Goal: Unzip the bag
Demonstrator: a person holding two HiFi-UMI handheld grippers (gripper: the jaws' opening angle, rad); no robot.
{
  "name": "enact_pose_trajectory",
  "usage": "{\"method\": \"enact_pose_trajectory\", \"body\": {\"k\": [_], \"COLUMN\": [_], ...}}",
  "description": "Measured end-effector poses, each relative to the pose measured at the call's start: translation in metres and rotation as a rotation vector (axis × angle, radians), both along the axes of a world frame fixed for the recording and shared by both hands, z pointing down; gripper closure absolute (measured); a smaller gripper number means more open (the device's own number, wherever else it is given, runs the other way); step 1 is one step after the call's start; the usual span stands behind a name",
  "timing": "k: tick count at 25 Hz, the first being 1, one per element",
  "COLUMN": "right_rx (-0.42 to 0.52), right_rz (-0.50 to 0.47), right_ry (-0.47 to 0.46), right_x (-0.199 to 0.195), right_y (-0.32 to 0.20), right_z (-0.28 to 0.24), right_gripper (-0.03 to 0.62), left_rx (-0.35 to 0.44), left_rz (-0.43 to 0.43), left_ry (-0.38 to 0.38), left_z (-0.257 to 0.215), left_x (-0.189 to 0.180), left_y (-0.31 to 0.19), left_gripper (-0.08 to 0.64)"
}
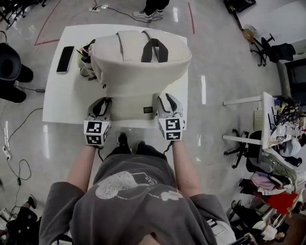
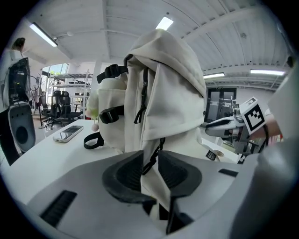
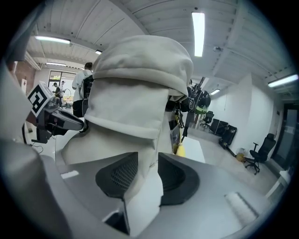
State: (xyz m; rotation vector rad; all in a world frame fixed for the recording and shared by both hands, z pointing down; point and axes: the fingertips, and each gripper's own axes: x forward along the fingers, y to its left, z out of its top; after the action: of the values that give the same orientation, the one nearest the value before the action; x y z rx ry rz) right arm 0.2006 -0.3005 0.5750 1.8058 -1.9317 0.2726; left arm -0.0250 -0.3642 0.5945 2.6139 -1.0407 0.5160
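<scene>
Cream fabric fills both of your gripper views. The bag (image 1: pixel 138 67) stands upright on the white desk (image 1: pixel 57 107), with its base near the edge closest to you and its black handle (image 1: pixel 154 48) at the top. A small dark label (image 1: pixel 148 109) sits low on the face turned towards you.

Your left gripper (image 1: pixel 101 106) is at the bag's lower left corner. Its jaws stand apart, a black zipper cord (image 2: pixel 154 156) hangs in the gap between them with a fold of the bag behind it, and the pads are not clamped on either. Your right gripper (image 1: pixel 167 103) is at the lower right corner. Its jaws are spread wide, and a fold of the bag's fabric lies loosely between them rather than being squeezed. Both grippers point slightly downward at the bag, one on each side of its base.

A dark phone (image 1: pixel 65 59) lies flat on the far left part of the desk, well apart from the bag. Beyond the far edge of the desk, a person's feet (image 1: pixel 150 12) show on the glossy floor.
</scene>
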Motion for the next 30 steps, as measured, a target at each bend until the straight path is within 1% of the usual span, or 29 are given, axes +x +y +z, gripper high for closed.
{"method": "enact_pose_trajectory", "body": {"k": [3, 5, 8, 11, 14, 16, 18, 26, 30], "right_rx": [0.009, 0.024, 0.063, 0.103, 0.142, 0.159, 0.167, 0.189, 0.192], "right_rz": [0.017, 0.037, 0.057, 0.061, 0.049, 0.035, 0.014, -0.020, -0.048], "right_ry": [-0.012, -0.037, -0.070, -0.099, -0.124, -0.141, -0.149, -0.163, -0.158], "right_x": [0.003, 0.007, 0.010, 0.011, 0.010, 0.008, 0.005, 0.006, 0.004], "right_y": [0.007, 0.010, 0.016, 0.028, 0.046, 0.062, 0.081, 0.168, 0.213], "right_z": [0.000, -0.003, -0.015, -0.030, -0.040, -0.047, -0.052, -0.062, -0.065], "right_gripper": [0.463, 0.465, 0.467, 0.480, 0.492, 0.494, 0.499, 0.511, 0.514], "left_rx": [-0.018, -0.019, -0.002, 0.017, 0.042, 0.059, 0.071, 0.102, 0.121], "left_rz": [-0.036, -0.037, -0.026, -0.036, -0.043, -0.048, -0.054, -0.078, -0.095], "left_ry": [0.041, 0.057, 0.065, 0.080, 0.119, 0.150, 0.158, 0.139, 0.141], "left_z": [-0.001, -0.004, -0.015, -0.031, -0.048, -0.060, -0.068, -0.083, -0.095], "left_x": [0.000, 0.004, 0.010, 0.016, 0.024, 0.027, 0.029, 0.027, 0.025], "left_y": [0.002, 0.007, 0.017, 0.032, 0.052, 0.069, 0.088, 0.171, 0.215], "left_gripper": [0.457, 0.457, 0.459, 0.471, 0.480, 0.495, 0.506, 0.509, 0.509]}}
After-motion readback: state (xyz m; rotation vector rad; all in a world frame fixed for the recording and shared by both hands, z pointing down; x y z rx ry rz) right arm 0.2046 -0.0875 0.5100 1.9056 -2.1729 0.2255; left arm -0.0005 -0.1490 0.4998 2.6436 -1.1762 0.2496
